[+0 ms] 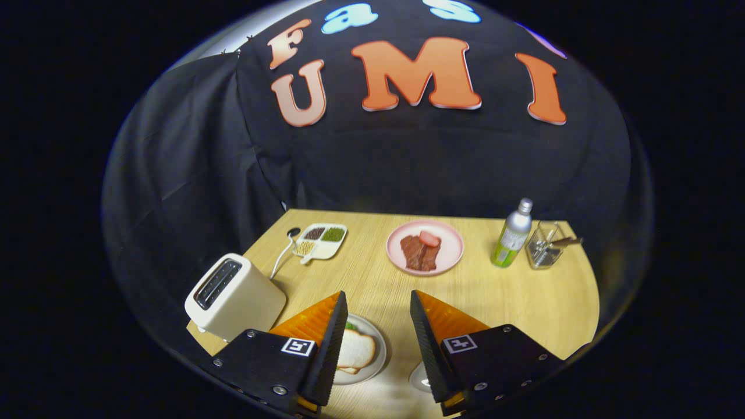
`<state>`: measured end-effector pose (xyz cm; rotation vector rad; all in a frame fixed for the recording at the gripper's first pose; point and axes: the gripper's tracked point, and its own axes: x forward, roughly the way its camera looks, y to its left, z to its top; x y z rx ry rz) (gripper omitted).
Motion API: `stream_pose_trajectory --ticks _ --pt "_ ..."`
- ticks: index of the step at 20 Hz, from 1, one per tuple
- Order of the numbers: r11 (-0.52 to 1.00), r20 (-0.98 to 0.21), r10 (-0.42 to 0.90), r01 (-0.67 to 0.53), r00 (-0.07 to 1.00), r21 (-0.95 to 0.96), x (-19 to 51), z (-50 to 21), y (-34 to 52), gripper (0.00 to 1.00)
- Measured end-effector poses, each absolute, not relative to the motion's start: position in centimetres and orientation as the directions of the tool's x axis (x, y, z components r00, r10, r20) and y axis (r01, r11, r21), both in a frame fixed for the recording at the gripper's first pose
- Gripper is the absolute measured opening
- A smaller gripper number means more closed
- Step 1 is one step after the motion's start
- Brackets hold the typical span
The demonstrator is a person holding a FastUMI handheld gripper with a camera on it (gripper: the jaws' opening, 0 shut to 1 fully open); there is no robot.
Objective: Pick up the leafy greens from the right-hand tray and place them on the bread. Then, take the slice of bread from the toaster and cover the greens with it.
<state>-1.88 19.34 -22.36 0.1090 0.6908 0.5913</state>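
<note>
**Gripper above the sandwich plate**

My gripper (375, 326) hangs spread apart and empty above the table (524, 297). Just beneath, partly behind my left finger, a plate (378, 349) carries a slice of bread (356, 351) with leafy greens (351, 326) peeping from under its far edge. The toaster (233, 295) stands just beyond to my left, slot running away from me. I judge the covering done.

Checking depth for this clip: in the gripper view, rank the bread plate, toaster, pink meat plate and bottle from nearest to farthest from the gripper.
The gripper is open, holding nothing.
1. Bread plate: between the fingers, with a bread slice on it.
2. Toaster: just left of the fingers.
3. Pink meat plate: beyond the fingers, mid-table.
4. Bottle: far right, too close to call against the pink plate.
</note>
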Motion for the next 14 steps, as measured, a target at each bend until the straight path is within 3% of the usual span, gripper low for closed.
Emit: stream_pose_trajectory --ticks 6,9,14 --pt "0.885 -0.346 0.466 -0.424 0.814 0.194 2.4 -10.1 14.4 0.77" --pt "0.904 -0.231 0.423 -0.391 0.876 0.172 3.4 -5.0 12.2 0.86" --pt "0.933 0.016 0.335 -0.334 0.942 0.138 4.7 2.5 8.9 0.91"
